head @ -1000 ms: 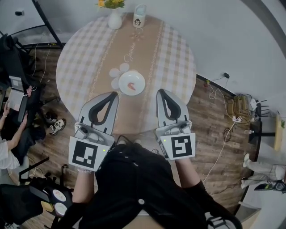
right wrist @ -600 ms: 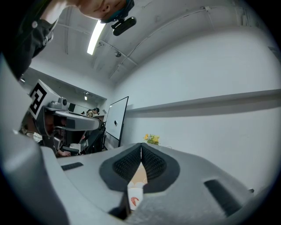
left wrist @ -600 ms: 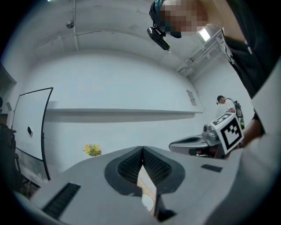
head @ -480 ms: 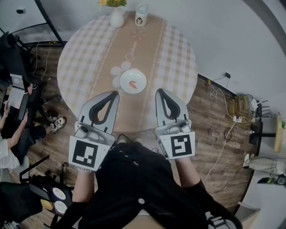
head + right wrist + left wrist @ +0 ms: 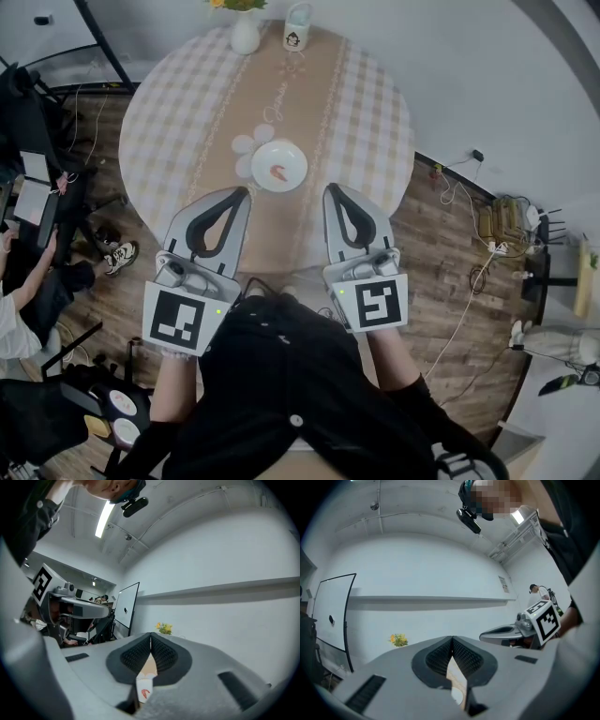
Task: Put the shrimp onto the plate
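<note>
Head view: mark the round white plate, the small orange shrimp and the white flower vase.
round white plate (image 5: pixel 294 157), head view, bare right part of its surface.
small orange shrimp (image 5: pixel 278 172), head view, middle of its body.
white flower vase (image 5: pixel 245 39), head view, its rounded belly.

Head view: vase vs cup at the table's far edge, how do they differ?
The vase is plain white and bulges at the belly; the cup is straighter-sided with a dark print on its front. The vase holds yellow flowers; nothing sticks out of the cup. The vase stands left of the cup. Both are pale, upright, and at the far end of the table, beyond the plate.
</note>
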